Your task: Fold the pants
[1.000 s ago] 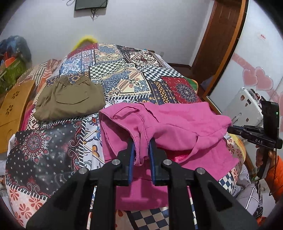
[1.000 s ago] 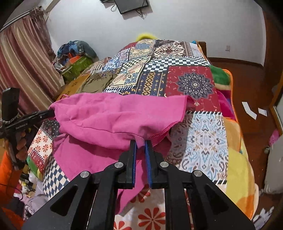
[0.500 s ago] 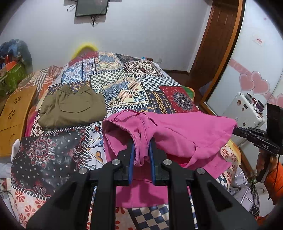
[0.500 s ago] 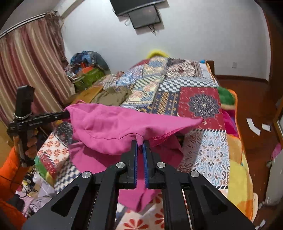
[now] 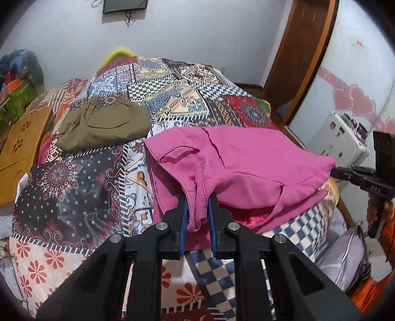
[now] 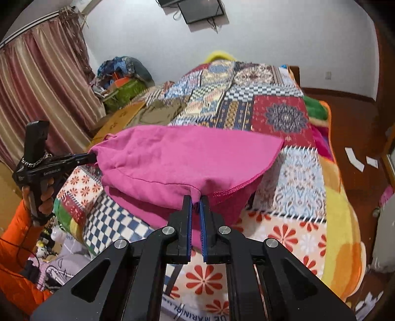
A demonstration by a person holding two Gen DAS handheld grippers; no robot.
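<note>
**Pink pants lifted between two grippers over a patchwork bed**

Left gripper (image 5: 197, 207): fingers (image 5: 183, 222) with blue pads pinched nearly shut on a bunched seam of the pink pants (image 5: 237, 168). Right gripper (image 6: 195, 210): fingers (image 6: 188, 217) clamped almost fully together on a thin hem edge of the same pink pants (image 6: 182, 158). Fabric stretched between the two grips, raised off the bed at its near edge, draped in a doubled layer, with a lower layer trailing onto the bedspread (image 5: 74, 197) beneath. Pocket opening visible on the upper left of the cloth in the left wrist view. Farther back on the bed, well apart from the pink cloth, an olive-green folded garment (image 5: 103, 126). Patchwork bedspread (image 6: 279, 118) of many colours spread beneath everything. At the side, an orange sleeve (image 6: 14, 259) below the hand (image 6: 45, 195) on the left gripper's handle. Beyond the bed, a striped curtain (image 6: 42, 81), a white wall and a dark wall-mounted screen (image 6: 200, 10).
</note>
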